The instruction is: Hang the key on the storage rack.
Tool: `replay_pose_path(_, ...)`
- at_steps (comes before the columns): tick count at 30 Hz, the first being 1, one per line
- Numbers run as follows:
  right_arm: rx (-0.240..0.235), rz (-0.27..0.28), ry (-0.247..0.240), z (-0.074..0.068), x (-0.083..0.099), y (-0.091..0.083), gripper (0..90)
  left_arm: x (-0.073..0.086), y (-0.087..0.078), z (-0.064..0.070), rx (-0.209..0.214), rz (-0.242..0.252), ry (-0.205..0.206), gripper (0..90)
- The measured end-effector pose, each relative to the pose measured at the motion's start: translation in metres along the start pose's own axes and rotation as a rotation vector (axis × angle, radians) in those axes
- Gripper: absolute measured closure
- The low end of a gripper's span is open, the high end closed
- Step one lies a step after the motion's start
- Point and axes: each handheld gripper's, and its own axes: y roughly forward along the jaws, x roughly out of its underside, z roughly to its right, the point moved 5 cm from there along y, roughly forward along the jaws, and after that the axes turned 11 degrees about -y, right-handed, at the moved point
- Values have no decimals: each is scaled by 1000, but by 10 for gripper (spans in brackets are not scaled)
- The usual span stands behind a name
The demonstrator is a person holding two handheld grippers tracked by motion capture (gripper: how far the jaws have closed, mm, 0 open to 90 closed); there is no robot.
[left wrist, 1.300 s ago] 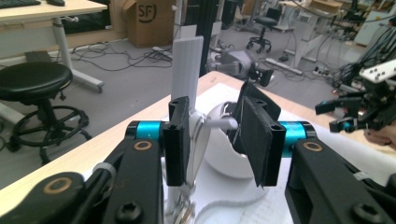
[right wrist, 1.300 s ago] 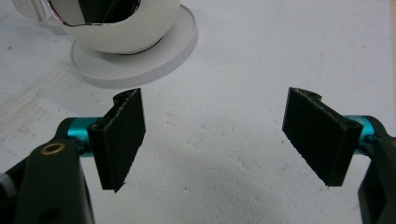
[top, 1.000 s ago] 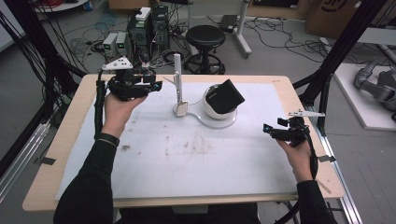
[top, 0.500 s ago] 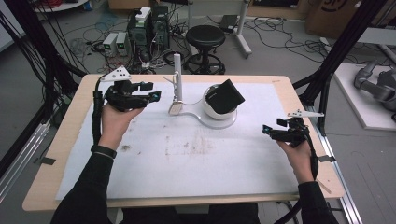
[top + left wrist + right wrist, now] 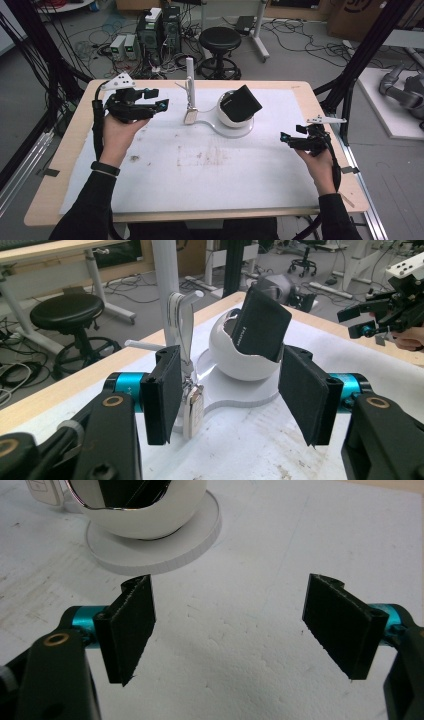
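High view: I hold the left tongs above the far-left part of the white-covered counter, their jaws spread and aimed at the small silver key fob that hangs from the white upright hook stand. Just right of it sits the white egg-shaped holder with a black rectangular card case leaning out of its top. My right tongs wait near the right edge, well apart from everything.

Left gripper view: the left tongs are open and grip nothing; the key fob hangs just beside the left pad, and the card case stands beyond the gap.

Right gripper view: the right tongs are open and empty over bare counter; the holder's round base lies ahead.

Risk, as I judge it: closing off-centre could push the fob aside and set it swinging, or a pad could knock the stand.
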Motion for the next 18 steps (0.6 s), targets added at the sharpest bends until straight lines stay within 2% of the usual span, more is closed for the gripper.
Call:
replay_pose_path(6, -2, 3, -1, 0, -4, 0, 216, 0, -4, 3, -21, -7, 3, 421)
replay_pose_path(8, -5, 4, 0, 0, -5, -1, 216, 0, -6, 3, -48, -9, -2, 418)
replay_pose_path(10, -5, 4, 5, 1, -5, -1, 216, 0, -8, 3, -55, -11, 0, 417)
replay_pose_path(18, -7, 6, -1, 1, -6, -1, 216, 0, -9, 4, -40, -14, -7, 415)
